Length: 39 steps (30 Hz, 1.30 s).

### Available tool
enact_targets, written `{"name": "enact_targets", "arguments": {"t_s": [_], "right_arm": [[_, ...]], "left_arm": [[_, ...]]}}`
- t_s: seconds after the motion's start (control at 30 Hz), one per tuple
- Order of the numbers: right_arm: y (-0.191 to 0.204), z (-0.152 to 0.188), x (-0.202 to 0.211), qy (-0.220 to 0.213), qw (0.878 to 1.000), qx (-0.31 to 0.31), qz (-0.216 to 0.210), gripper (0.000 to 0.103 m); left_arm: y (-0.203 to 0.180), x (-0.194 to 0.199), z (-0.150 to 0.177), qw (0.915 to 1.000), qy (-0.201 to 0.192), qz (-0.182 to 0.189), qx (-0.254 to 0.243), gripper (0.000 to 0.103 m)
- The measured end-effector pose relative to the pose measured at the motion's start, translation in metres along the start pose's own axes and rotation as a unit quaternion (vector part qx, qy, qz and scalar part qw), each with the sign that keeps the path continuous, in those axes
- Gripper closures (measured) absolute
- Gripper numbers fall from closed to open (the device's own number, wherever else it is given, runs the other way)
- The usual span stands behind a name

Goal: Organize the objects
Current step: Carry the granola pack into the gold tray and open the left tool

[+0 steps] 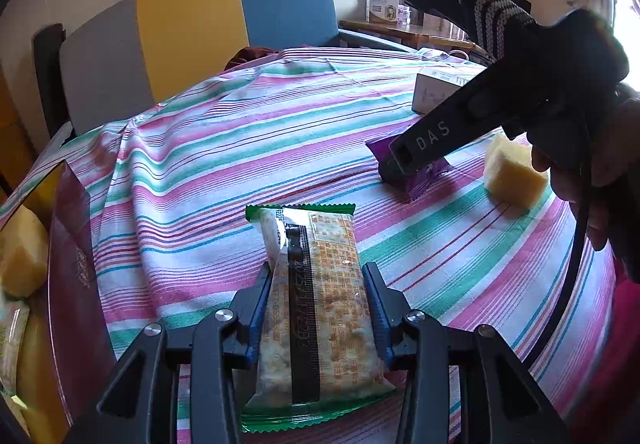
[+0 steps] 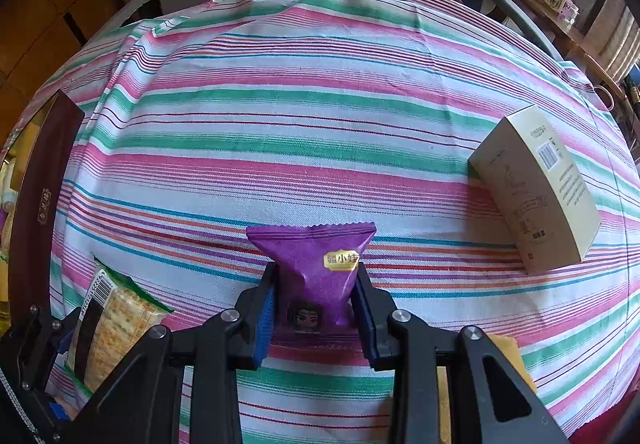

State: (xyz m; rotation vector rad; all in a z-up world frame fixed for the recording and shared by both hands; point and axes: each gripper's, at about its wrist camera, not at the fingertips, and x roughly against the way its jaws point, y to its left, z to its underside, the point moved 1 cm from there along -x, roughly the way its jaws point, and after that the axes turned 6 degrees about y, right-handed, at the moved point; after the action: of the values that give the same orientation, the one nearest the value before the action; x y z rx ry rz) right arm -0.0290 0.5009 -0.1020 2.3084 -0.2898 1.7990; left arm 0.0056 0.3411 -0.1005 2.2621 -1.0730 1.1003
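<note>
Now, left gripper [image 1: 316, 308]: fingers clamp the green cracker packet [image 1: 316, 308].
Right gripper [image 2: 316, 308]: fingers pinch the purple snack pouch [image 2: 314, 268].
Beige box [image 2: 536, 191]: two o'clock on desk [image 2: 320, 123].

Both wrist views close, angled down; share striped cloth [image 1: 280, 131], cracker packet [image 2: 116, 324], purple packet [image 1: 424, 173].
</note>
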Motion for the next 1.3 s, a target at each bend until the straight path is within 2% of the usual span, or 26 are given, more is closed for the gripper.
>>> {"name": "enact_targets", "arguments": {"t_s": [0.47, 0.6, 0.77, 0.83, 1.0, 1.07, 1.17, 1.3], "right_arm": [[0.0, -0.001, -0.001, -0.005, 1.0, 0.01, 0.005, 0.069], [0.001, -0.001, -0.002, -0.006, 1.0, 0.012, 0.006, 0.069], [0.003, -0.001, -0.002, -0.009, 1.0, 0.017, 0.01, 0.069], [0.002, -0.001, -0.002, -0.009, 1.0, 0.017, 0.011, 0.069], [0.002, -0.001, -0.002, -0.01, 1.0, 0.019, 0.016, 0.069], [0.003, -0.001, -0.003, -0.011, 1.0, 0.019, 0.016, 0.069], [0.005, -0.002, -0.004, -0.011, 1.0, 0.021, 0.021, 0.069], [0.005, -0.003, -0.004, -0.011, 1.0, 0.021, 0.02, 0.069]], "left_arm": [[0.001, 0.008, 0.001, 0.9997, 0.013, 0.0, 0.022, 0.06], [0.003, 0.022, 0.0, 0.9997, 0.006, -0.001, 0.022, 0.06], [0.02, 0.05, -0.005, 0.9985, -0.001, 0.015, 0.053, 0.06], [0.039, 0.074, -0.009, 0.9968, -0.017, 0.023, 0.074, 0.06], [0.115, 0.118, -0.007, 0.9877, -0.036, 0.005, 0.152, 0.06], [0.155, 0.13, 0.004, 0.9808, -0.031, -0.016, 0.192, 0.06], [0.208, 0.139, 0.026, 0.9695, -0.022, -0.07, 0.234, 0.06], [0.261, 0.137, 0.057, 0.9523, 0.008, -0.118, 0.281, 0.06]]}}
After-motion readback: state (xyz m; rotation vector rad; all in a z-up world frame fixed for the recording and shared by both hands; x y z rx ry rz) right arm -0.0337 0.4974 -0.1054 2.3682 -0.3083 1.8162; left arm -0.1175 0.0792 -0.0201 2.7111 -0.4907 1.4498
